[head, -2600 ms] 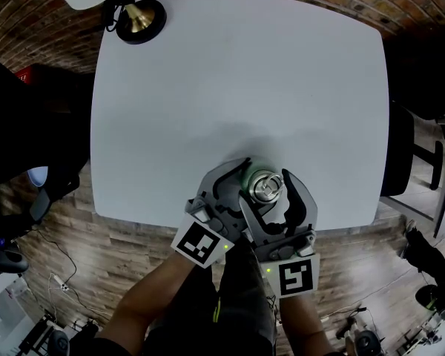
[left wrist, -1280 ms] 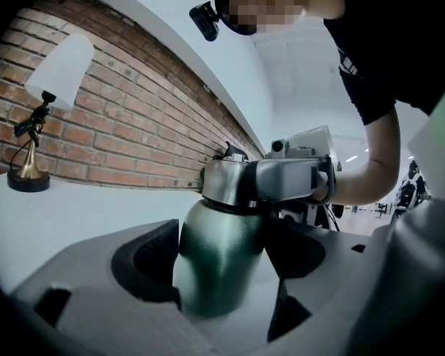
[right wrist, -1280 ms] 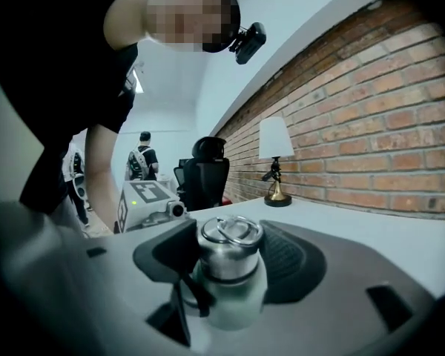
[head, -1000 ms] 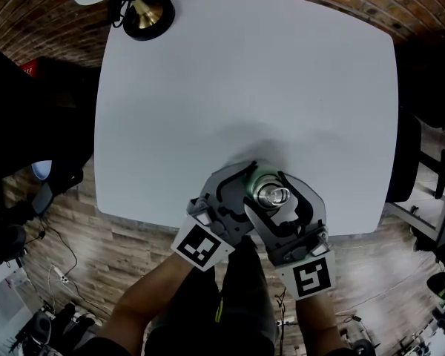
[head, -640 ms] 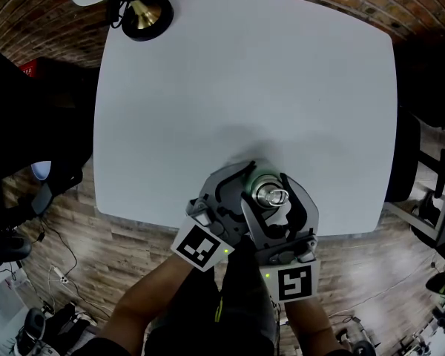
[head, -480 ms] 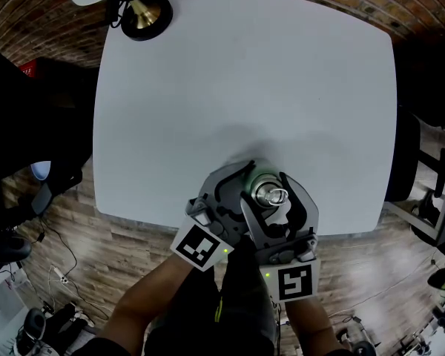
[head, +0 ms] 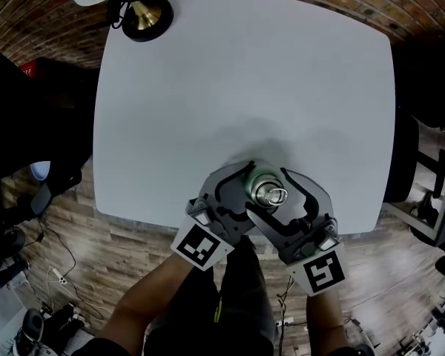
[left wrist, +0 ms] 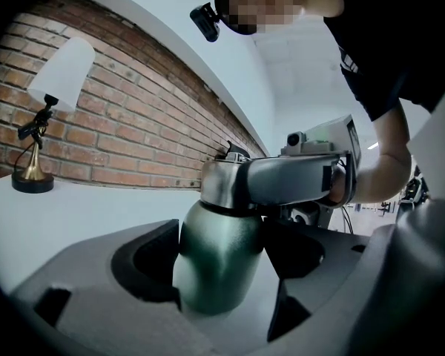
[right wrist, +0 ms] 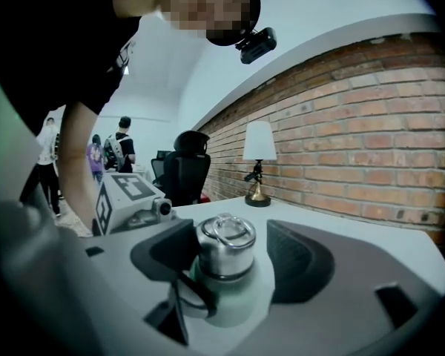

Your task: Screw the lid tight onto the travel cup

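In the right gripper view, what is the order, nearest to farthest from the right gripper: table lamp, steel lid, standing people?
1. Steel lid, between the right gripper's opening jaws.
2. Table lamp, farther off, right of centre.
3. Standing people, background, far left.

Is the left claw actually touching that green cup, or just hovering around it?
Touching. The left gripper view shows the travel cup wedged between the jaws of the left gripper, with its green body pressed against the pad on each side.
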Available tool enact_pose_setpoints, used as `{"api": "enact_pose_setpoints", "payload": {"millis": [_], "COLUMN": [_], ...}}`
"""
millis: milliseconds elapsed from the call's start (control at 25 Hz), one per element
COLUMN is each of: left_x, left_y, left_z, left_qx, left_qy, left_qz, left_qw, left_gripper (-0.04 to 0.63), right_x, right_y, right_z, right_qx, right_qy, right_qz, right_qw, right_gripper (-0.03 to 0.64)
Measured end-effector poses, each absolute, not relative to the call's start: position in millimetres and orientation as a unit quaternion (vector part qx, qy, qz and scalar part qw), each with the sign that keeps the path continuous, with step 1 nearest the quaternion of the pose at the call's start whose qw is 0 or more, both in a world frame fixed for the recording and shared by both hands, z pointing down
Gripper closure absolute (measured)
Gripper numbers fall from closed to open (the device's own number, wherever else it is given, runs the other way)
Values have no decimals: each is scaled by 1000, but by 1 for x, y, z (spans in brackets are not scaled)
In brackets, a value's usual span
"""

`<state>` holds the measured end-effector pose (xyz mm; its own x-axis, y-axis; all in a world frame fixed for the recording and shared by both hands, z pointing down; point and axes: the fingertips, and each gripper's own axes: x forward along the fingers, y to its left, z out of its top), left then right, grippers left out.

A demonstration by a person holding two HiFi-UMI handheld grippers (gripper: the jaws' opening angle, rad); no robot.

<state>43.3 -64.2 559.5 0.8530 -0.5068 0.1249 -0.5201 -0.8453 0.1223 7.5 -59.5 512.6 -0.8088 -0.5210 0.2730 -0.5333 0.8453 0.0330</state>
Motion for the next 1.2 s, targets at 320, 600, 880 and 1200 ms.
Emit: {"api": "enact_pose_setpoints", "payload": {"millis": [320, 600, 880, 1200], "left_x": [44, 44, 44, 43], "left_y": [-64, -64, -63, -64], "left_z": [560, 560, 559, 558], "left_qx": [959, 960, 960, 961], "left_qy": [-268, -266, -266, -265], "left_qz": [44, 44, 46, 44], "left_qw": [81, 80, 79, 72], "left_gripper": [242, 242, 242, 242], "right_x": [8, -1, 2, 3], "right_y": [-52, -54, -55, -61], "right_z": [514, 512, 510, 508], "right_qx": [129, 72, 119, 242], "right_qy": [-979, -984, -983, -964], "right_qz": [39, 34, 44, 39], "right_qw": [153, 158, 136, 108], "right_gripper": [328, 331, 350, 350]}}
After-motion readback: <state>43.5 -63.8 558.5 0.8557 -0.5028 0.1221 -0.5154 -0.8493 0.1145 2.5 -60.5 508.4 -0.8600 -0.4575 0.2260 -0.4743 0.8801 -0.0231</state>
